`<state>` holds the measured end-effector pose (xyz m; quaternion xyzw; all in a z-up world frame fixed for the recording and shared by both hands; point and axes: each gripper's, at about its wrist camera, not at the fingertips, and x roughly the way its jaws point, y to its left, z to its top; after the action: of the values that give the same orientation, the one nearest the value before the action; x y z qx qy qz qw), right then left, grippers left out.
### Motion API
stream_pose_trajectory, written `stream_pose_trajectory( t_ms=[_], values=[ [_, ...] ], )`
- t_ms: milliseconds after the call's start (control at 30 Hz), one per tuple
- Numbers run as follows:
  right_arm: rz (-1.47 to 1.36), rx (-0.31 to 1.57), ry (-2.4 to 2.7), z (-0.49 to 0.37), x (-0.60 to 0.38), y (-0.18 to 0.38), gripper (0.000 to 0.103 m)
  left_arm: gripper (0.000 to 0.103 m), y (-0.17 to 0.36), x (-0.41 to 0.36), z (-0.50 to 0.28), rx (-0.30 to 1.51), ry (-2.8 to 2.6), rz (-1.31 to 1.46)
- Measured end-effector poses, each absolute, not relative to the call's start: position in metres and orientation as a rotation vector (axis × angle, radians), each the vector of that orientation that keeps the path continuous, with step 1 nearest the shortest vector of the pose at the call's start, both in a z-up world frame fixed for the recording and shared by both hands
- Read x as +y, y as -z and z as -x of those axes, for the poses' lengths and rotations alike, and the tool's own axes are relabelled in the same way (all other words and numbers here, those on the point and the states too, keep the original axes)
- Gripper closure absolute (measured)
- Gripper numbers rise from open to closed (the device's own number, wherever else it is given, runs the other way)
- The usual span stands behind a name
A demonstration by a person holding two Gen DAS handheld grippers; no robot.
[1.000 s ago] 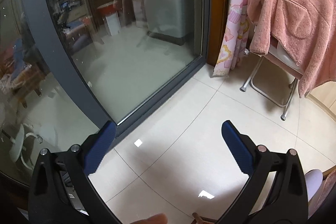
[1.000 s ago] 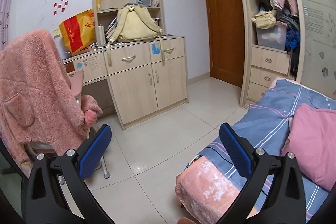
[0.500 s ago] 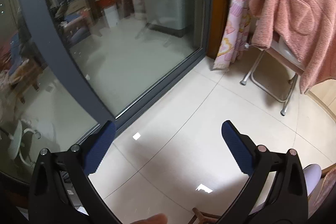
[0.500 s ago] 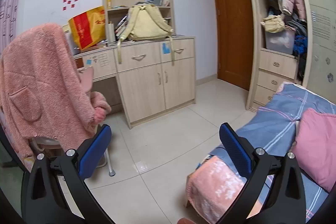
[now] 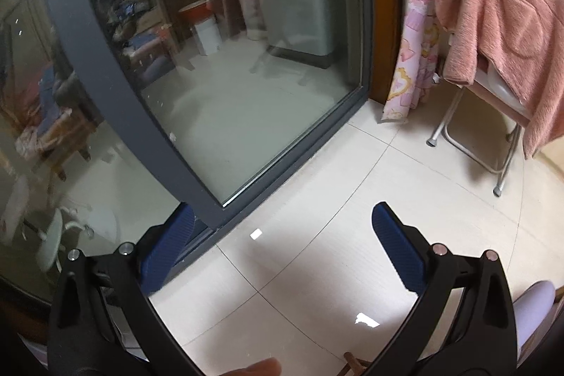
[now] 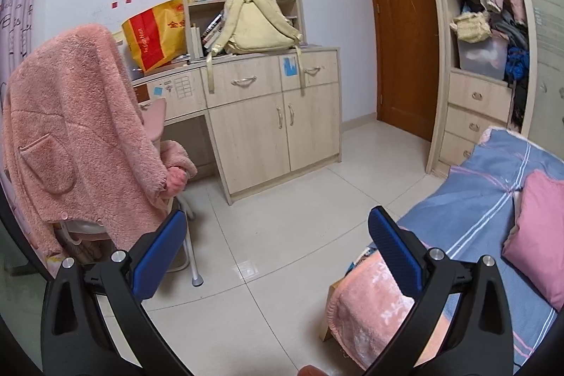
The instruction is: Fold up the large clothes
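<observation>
Fingers [image 5: 394,244] wide apart and empty on my left gripper [image 5: 278,235] and right gripper [image 6: 275,238]; pink coat [image 6: 74,129] hangs over the chair [image 6: 188,256], untouched. No folding done, all of it's left.

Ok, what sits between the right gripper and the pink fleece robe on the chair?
In the right wrist view, only bare floor tile and the chair's leg lie between the open right gripper and the pink fleece robe.

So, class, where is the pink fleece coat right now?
The pink fleece coat hangs over the folding chair, left in the right wrist view, beside the desk.
</observation>
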<state>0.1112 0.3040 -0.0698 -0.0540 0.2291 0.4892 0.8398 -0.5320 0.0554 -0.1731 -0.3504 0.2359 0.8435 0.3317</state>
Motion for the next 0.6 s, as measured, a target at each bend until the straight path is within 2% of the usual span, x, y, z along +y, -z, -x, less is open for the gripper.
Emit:
stream_pose_trajectory(
  t_ms=[233,400,533,600],
  values=[
    [0.027,0.551,-0.996,-0.149,0.282,0.080,0.001,0.002,0.142,0.074,0.499,0.668,-2.200,0.770],
    [-0.018,0.512,-0.915,-0.177,0.242,0.081,0.001,0.002,0.105,0.111,0.458,0.679,-2.106,0.609],
    [-0.014,0.443,-0.768,-0.206,0.179,0.081,0.001,0.002,0.075,0.163,0.388,0.671,-1.901,0.426],
    [0.010,0.436,-0.666,-0.222,0.142,0.082,0.001,0.002,0.062,0.190,0.328,0.667,-1.738,0.324]
  ],
)
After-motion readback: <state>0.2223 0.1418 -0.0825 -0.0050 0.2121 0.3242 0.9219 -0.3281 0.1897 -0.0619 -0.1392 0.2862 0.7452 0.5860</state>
